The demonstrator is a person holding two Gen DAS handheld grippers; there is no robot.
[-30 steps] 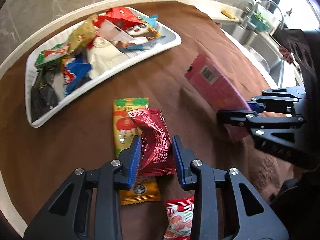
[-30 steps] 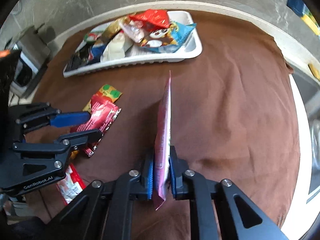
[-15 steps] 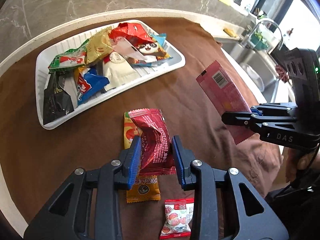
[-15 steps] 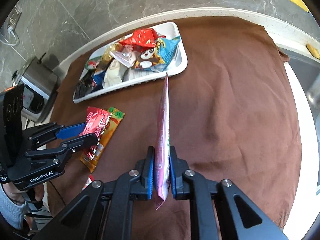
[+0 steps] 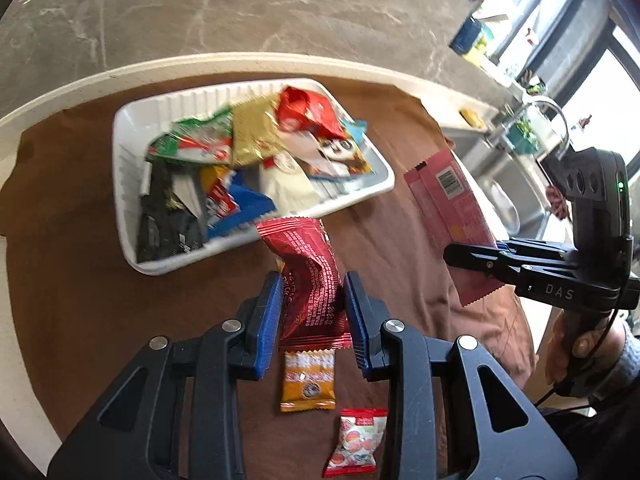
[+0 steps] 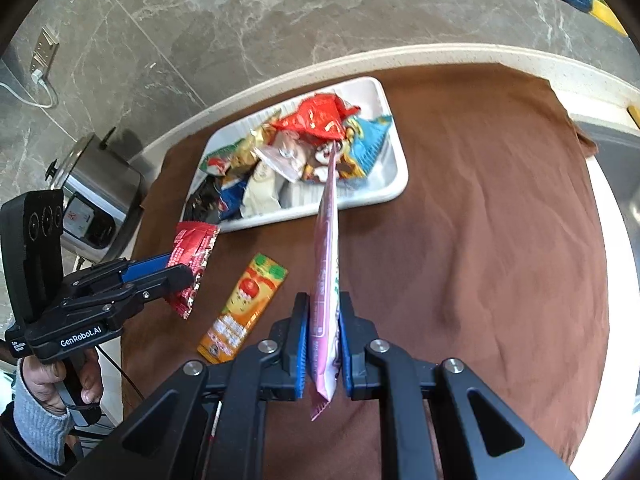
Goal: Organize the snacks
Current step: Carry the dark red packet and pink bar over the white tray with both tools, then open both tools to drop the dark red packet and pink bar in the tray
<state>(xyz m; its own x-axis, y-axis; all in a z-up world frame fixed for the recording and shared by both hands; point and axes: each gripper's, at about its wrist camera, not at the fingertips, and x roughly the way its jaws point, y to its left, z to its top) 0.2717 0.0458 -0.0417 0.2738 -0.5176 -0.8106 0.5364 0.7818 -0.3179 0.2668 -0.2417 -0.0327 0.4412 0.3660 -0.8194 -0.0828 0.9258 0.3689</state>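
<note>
Left gripper (image 5: 312,312) is pinched on one dark red snack packet (image 5: 310,276), held off the brown cloth (image 6: 480,240); right gripper (image 6: 324,340) is clamped on one flat pink packet (image 6: 326,280), edge-on. Two loose packets lie on the cloth near the left gripper: orange (image 5: 307,380), red-white (image 5: 358,440). Farther off, one white tray (image 5: 128,208) holds a pile of snacks.

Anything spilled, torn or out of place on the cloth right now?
Nothing looks spilled or torn. Two snacks lie loose outside the white tray: an orange packet and a small red-and-white packet, both on the brown cloth.
</note>
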